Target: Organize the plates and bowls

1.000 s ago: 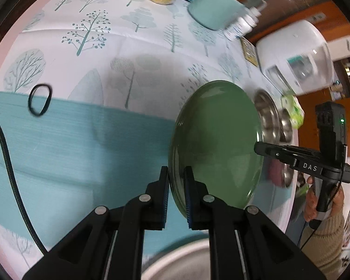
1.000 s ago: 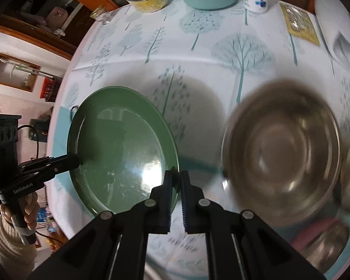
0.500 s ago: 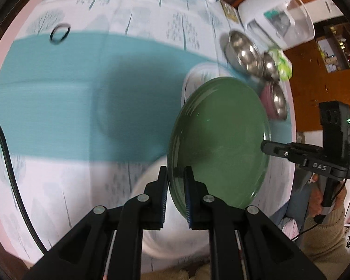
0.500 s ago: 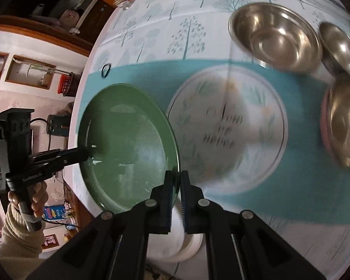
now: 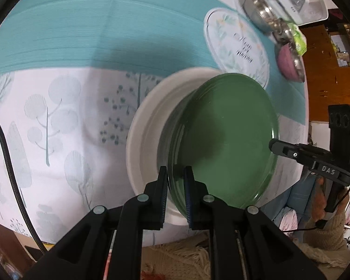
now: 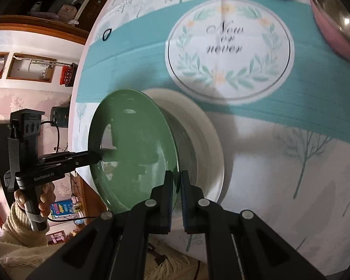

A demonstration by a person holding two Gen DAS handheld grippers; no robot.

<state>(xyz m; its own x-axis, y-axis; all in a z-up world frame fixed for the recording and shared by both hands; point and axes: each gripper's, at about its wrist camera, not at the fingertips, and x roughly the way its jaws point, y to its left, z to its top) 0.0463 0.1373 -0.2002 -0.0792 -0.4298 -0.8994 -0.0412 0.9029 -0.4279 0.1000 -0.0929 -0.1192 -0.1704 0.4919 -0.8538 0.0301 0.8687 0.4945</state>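
A green plate [image 5: 224,142] hangs between both grippers, just above a white plate [image 5: 144,140] near the table's front edge. My left gripper [image 5: 176,196] is shut on the green plate's near rim. My right gripper [image 6: 176,198] is shut on the opposite rim of the green plate [image 6: 133,149], and it shows at the right in the left wrist view [image 5: 274,143]. The white plate [image 6: 207,144] lies under the green one. A steel bowl in a pink bowl [image 6: 336,21] and other steel bowls [image 5: 256,7] stand at the far side.
A round printed mat [image 6: 231,49] reading "Now or never" lies on the teal runner [image 5: 93,23] beyond the plates. A black hair band [image 6: 106,34] lies on the cloth. A white appliance [image 5: 296,0] stands behind the bowls. A black cable [image 5: 7,154] runs along the left.
Both grippers carried the green plate back from the far side of the table toward its front edge and lowered it over the white plate. Both grips stayed shut.
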